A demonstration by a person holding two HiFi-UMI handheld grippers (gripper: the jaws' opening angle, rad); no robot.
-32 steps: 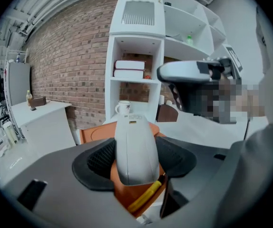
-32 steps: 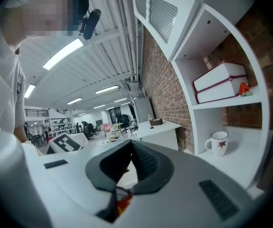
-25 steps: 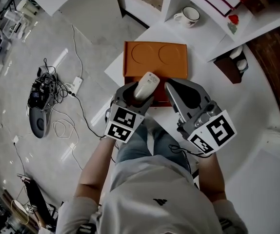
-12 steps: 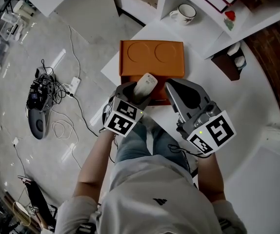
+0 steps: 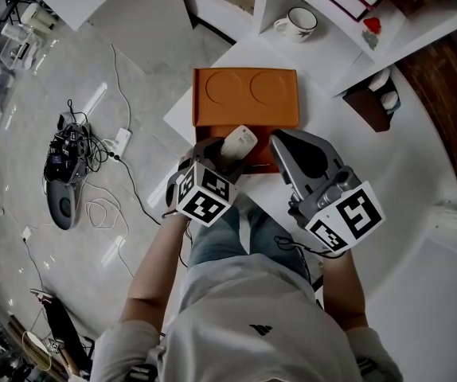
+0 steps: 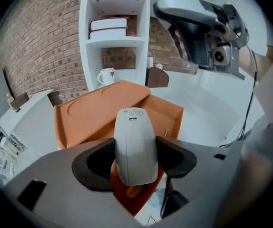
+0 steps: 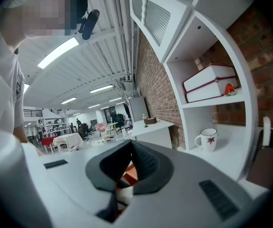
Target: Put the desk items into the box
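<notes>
On the left, the left claw (image 6: 135, 161) is clenched on a pale computer mouse (image 6: 135, 144), one pad on each flank, with the mouse's nose sticking out well past the claw's tips. Over the last second this claw has sunk and tipped its nose downward, and its marker cube has rolled round as seen from the head view. The mouse, which was riding higher over the front edge of the orange box (image 6: 173, 115), now hangs lower and points into the opening just ahead of and below the claw. The lid (image 5: 246, 94) lies flung back flat beyond the claw, so nothing bars the way. I take this to mean the placing step is nearly done: the mouse is over the box but not yet in it, and by my reckoning only a little more lowering and a release remain. To the right, the right claw (image 7: 129, 167) has not budged; its jaws are pressed together with nothing between them, and it hovers just beside the left one over the white table (image 5: 356, 157). A mug (image 5: 296, 24) stands on the shelf well beyond it.
</notes>
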